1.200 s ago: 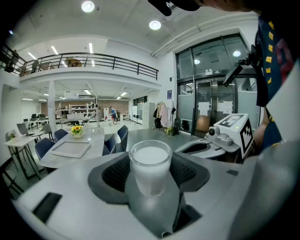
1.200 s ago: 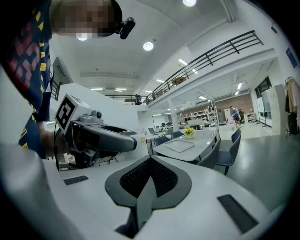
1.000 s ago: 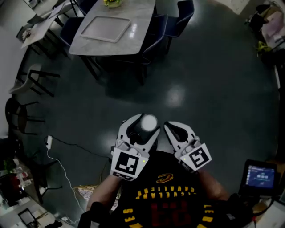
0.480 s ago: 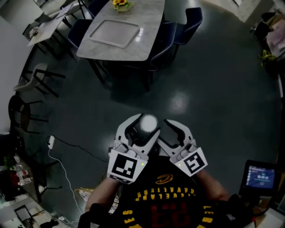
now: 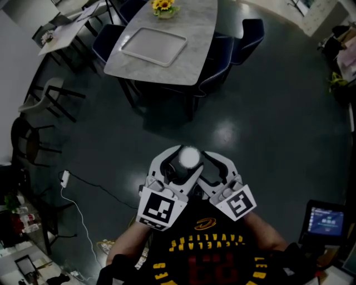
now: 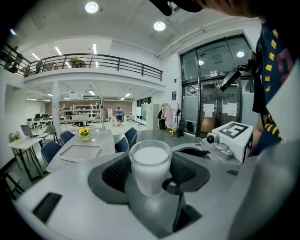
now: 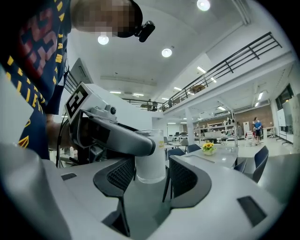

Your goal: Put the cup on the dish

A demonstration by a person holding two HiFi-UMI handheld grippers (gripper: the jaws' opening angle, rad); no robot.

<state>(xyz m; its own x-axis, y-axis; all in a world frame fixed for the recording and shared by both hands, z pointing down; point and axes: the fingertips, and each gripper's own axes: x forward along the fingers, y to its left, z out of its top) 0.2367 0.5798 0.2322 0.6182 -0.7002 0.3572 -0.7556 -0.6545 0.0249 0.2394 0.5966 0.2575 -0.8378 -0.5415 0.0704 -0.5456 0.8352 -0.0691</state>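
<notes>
**A:** Where is the cup (image 5: 188, 157)?

**B:** It stands upright in the left tool (image 6: 150, 176), pinched between the two pads. It looks milky white right up to the rim. The person holds it in front of the chest, high over the dark floor (image 5: 267, 111).

**A:** And the right tool (image 7: 151, 180)?

**B:** Its jaws are spread wide and grip nothing. It sits just beside the left tool, their marker cubes close together. In the right gripper view the cup shows past the jaw tips, with one jaw of the left tool crossing in front of it. The right pads are not pressing on the glass.

**A:** The dish (image 5: 154, 46)?

**B:** It is pale, rectangular and tray-like, and lies flat on the grey surface (image 5: 192, 64), well apart from both tools. A small pot of yellow flowers (image 5: 164, 6) stands on the same surface, just past the dish's far edge.

**A:** Anything around it?

**B:** Dark blue chairs (image 5: 251, 34) are drawn up along the sides of the surface
</notes>
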